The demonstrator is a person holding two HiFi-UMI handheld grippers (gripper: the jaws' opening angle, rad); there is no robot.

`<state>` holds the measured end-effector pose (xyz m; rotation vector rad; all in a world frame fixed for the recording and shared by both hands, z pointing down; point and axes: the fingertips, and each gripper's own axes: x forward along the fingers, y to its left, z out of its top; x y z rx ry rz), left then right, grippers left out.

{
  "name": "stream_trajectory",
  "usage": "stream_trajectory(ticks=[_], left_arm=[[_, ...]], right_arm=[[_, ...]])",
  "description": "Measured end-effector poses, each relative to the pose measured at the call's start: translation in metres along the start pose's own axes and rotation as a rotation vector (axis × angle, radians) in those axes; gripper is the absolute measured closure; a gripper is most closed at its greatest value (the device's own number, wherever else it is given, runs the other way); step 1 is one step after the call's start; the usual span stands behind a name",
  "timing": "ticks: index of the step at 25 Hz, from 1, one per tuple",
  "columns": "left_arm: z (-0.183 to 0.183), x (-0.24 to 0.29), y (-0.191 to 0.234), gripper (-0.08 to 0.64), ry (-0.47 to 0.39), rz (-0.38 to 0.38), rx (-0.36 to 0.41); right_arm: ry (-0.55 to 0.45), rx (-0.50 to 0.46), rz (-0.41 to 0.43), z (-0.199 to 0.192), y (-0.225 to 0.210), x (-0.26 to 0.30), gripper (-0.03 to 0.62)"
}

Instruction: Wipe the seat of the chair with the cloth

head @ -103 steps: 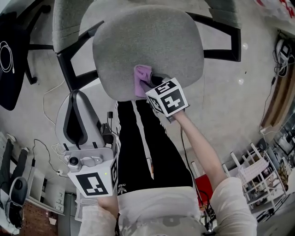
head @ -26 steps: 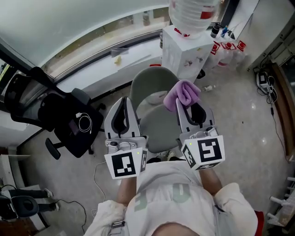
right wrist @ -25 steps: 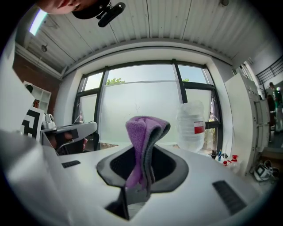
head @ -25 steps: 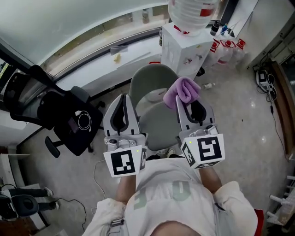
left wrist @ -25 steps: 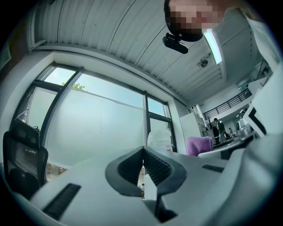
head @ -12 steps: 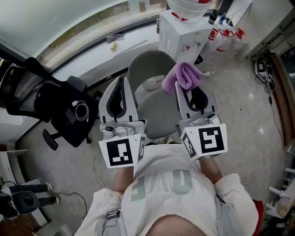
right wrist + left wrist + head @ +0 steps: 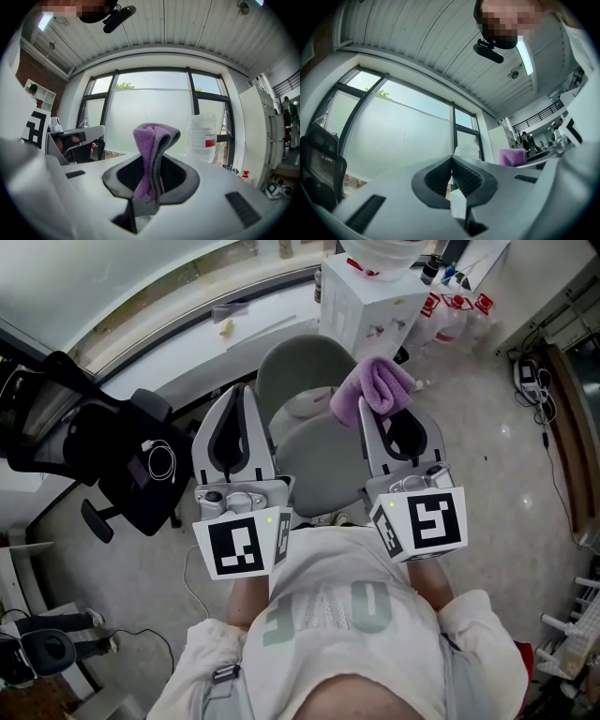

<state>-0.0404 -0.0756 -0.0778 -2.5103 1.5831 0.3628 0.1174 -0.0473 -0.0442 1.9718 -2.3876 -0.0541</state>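
Note:
Far below me in the head view stands the grey chair (image 7: 314,442), its seat partly hidden behind both grippers. I hold both grippers up near my chest, pointing upward. My right gripper (image 7: 377,404) is shut on the purple cloth (image 7: 373,390), which bunches out above its jaws. In the right gripper view the cloth (image 7: 151,154) hangs folded between the pads, with my right gripper (image 7: 149,178) clamped on it. My left gripper (image 7: 238,407) is shut with nothing in it. In the left gripper view my left gripper (image 7: 451,174) has its pads together, and the cloth (image 7: 512,156) shows at the right.
A black office chair (image 7: 103,451) stands on the floor to the left. A white water dispenser (image 7: 370,287) with a large bottle is behind the grey chair, by the window ledge. Shelving (image 7: 577,657) is at the lower right. The water bottle (image 7: 203,138) shows in the right gripper view.
Earlier the right gripper pressed the cloth on the chair seat. It has since been lifted to chest height beside the left gripper; over the last second both have edged closer to the camera.

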Motion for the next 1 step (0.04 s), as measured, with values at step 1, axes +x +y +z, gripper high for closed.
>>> stream_trajectory(ticks=[1], left_arm=[[0.0009, 0.0005, 0.0016, 0.548, 0.000, -0.001, -0.001]], right_arm=[[0.003, 0.000, -0.001, 0.0006, 0.0007, 0.0014, 0.500]])
